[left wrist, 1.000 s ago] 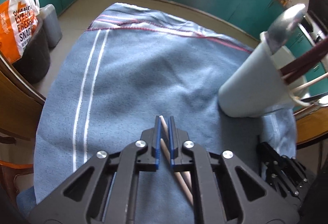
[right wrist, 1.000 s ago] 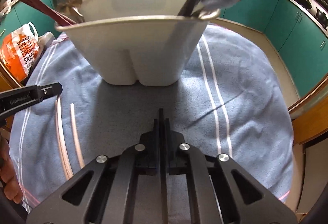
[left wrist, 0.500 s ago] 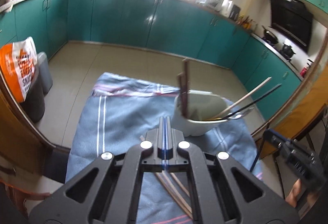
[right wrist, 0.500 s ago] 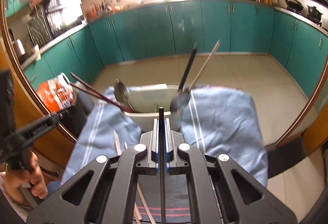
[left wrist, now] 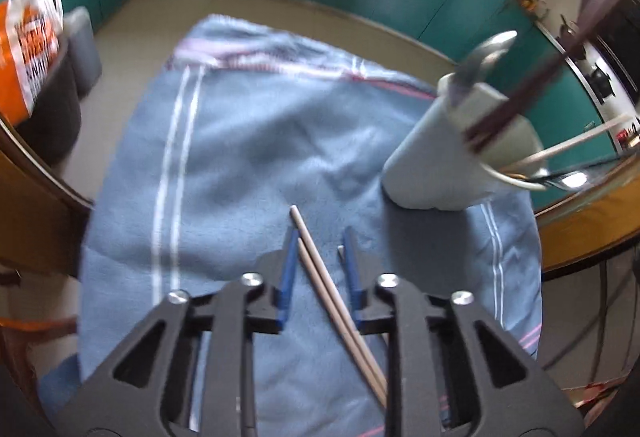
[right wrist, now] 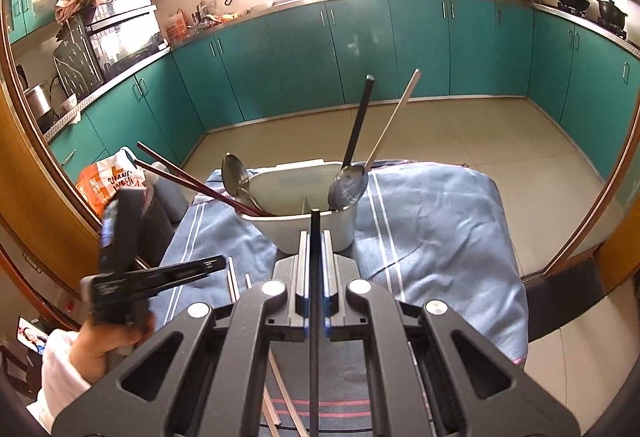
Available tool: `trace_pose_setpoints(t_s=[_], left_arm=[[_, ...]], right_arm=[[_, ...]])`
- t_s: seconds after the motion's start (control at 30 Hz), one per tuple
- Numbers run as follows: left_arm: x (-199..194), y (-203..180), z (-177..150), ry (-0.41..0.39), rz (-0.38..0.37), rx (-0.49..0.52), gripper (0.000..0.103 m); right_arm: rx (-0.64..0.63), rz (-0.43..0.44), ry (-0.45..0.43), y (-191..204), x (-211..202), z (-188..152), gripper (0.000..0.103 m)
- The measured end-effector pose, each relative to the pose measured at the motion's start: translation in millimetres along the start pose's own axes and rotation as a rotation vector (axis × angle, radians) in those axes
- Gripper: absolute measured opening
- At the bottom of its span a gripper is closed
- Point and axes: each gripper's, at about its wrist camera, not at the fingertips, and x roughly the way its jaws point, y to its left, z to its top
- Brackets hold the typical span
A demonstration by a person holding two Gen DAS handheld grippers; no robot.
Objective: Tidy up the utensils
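Utensils mostly sorted, by the look of things: the white holder (right wrist: 298, 217) on the blue towel (right wrist: 432, 229) already carries several pieces, and a few remain outside it. In the holder, counted from the right wrist view: two dark red chopsticks (right wrist: 180, 177) leaning out to its left, one steel ladle-like spoon (right wrist: 234, 175) beside them, one black-handled spoon (right wrist: 352, 173) at its right end, one pale stick (right wrist: 390, 121) next to that. Outside the holder: two pale wooden chopsticks (left wrist: 332, 289) lying side by side on the towel, just in front of the holder, and one black chopstick (right wrist: 315, 277) gripped by the right gripper (right wrist: 315, 273). Right gripper: jaws closed tight on that black chopstick, held upright and pointing at the holder's near wall. Left gripper (left wrist: 318, 269): jaws spread apart, straddling the two wooden chopsticks with nothing clamped; the left view is blurred. Remaining, as judged: three pieces to deposit, namely the black one in hand and the wooden pair on the towel. An orange snack bag (left wrist: 28, 41) sits off the towel, far left of the holder.
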Motion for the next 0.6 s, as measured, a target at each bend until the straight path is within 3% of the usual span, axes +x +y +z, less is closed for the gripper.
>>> trace_pose_setpoints(t_s=[0.13,0.33,0.37,0.4,0.43,0.6], left_arm=[[29,3,5,0.051,0.065,-0.030,0.025],[36,-14,6,0.016,0.202,0.049,0.027],[38,-19,4,0.006,0.229,0.069,0.025],[39,-22,2,-0.003,0.240,0.084,0.013],[39,-24,0,-0.010,0.235,0.089,0.008],[23,-24,-4,-0.029,0.145,0.056,0.006]], right_arm=[[0.000,0.010,0.023,-1,8,-5,0.005],[0.015,0.025,0.036,-5,17,-9,0.005],[0.017,0.028,0.036,-5,18,-9,0.005],[0.021,0.031,0.036,-5,19,-10,0.005],[0.023,0.032,0.035,-6,19,-10,0.005],[0.023,0.043,0.023,-6,12,-8,0.005]])
